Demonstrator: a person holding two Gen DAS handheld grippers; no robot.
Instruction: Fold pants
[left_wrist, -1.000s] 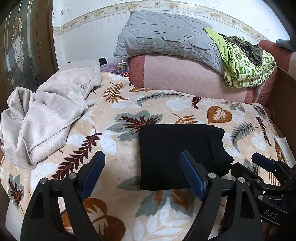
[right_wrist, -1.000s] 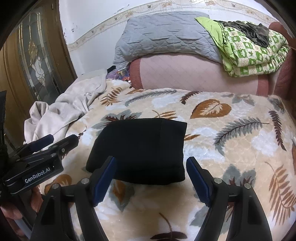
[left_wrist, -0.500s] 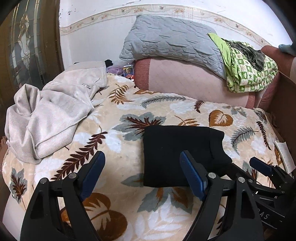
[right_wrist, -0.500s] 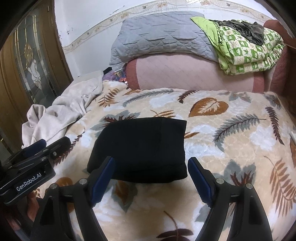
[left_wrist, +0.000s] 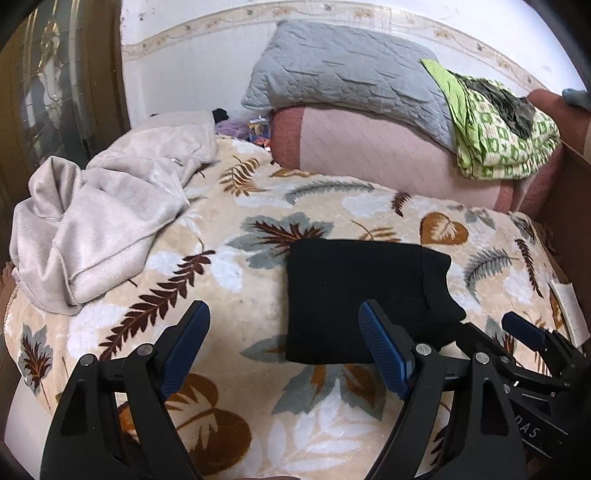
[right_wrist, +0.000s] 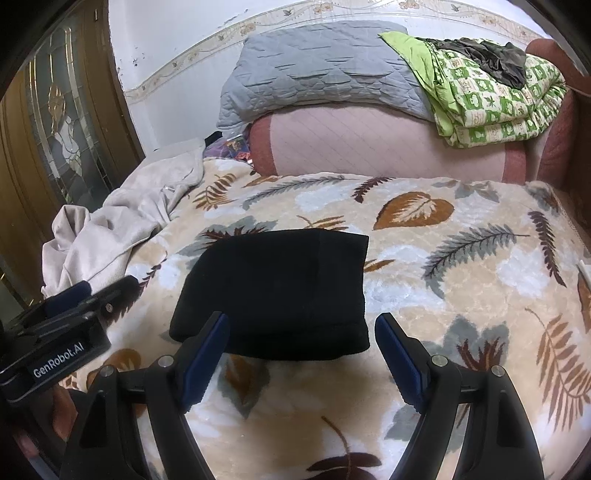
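The black pants (left_wrist: 364, 299) lie folded into a compact rectangle on the bed's leaf-patterned blanket (left_wrist: 236, 229), a little right of centre in the left wrist view and just left of centre in the right wrist view (right_wrist: 280, 291). The bundle sits flat, with a narrower band along its right edge, possibly the waistband, though the dark cloth hides the detail.

The left hand-held gripper (left_wrist: 284, 347) hangs above the blanket with its blue-padded fingers spread wide and nothing between them; its right finger (left_wrist: 384, 354) overlaps the lower right part of the pants in the picture, but whether it touches the cloth cannot be told. The right hand-held gripper (right_wrist: 301, 354) is likewise spread wide and empty, its fingers at the bottom of its own frame framing the near edge of the pants. Each tool shows in the other's view: the right one at the lower right of the left wrist view (left_wrist: 532, 354), the left one at the lower left of the right wrist view (right_wrist: 74, 306).

A crumpled beige garment (left_wrist: 99, 221) lies at the left of the frame, well apart from the pants. At the top, a grey quilted pillow (left_wrist: 347, 77) rests on a pink bolster (left_wrist: 376, 147), with a green patterned quilt (left_wrist: 506, 144) at the upper right
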